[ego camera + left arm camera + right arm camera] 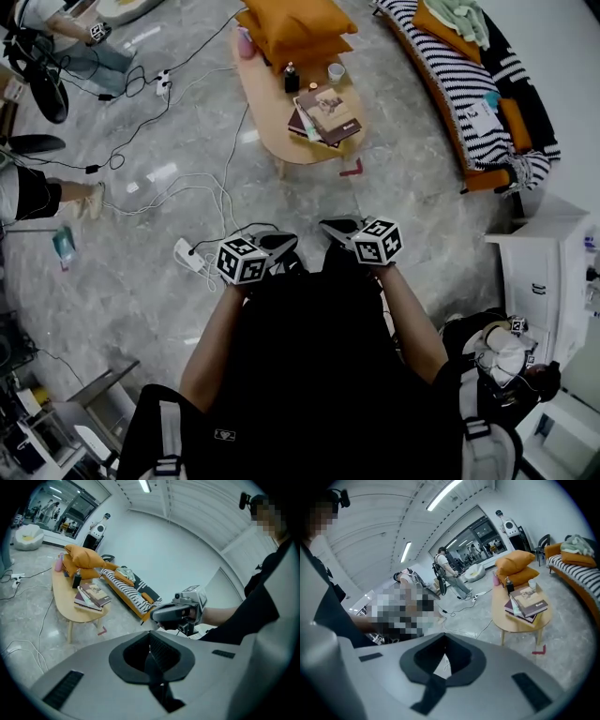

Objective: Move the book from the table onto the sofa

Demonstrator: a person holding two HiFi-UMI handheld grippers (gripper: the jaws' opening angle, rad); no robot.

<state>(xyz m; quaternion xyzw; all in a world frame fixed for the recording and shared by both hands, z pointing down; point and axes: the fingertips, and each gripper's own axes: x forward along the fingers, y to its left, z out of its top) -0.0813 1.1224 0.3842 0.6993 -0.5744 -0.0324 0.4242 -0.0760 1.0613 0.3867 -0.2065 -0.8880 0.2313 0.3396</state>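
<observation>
Grey marble floor (150, 281) spreads across the room, with black and white cables (202, 192) trailing over it.

Left claw (284, 242) is closed, its jaws pressed together with nothing between them. It is held low in front of the person and points toward the far table. Right claw (334, 225) is closed and empty too. It sits just beside the left one and points the same way.

On the floor just left of the left claw lies a white power strip (189, 255). Farther out, a red corner mark (352, 170) sits on the floor near the table's near end.

Well apart from both claws stands the table (281, 141), an oval of pale wood. The book (330, 108), brown-covered, lies at the table's near end on top of a small stack (305, 127). Neither claw touches it. Just beyond the stack stand a dark bottle (292, 79) and a white cup (336, 71). Orange cushions (295, 23) are piled at the far end, with a pink bottle (246, 42) to their left.

To the right of the table, apart from it, runs the sofa (450, 66). It has a black-and-white striped cover over an orange frame, and a pale cloth (461, 17) lies at its far end. A white cabinet (544, 272) stands at the near right.
</observation>
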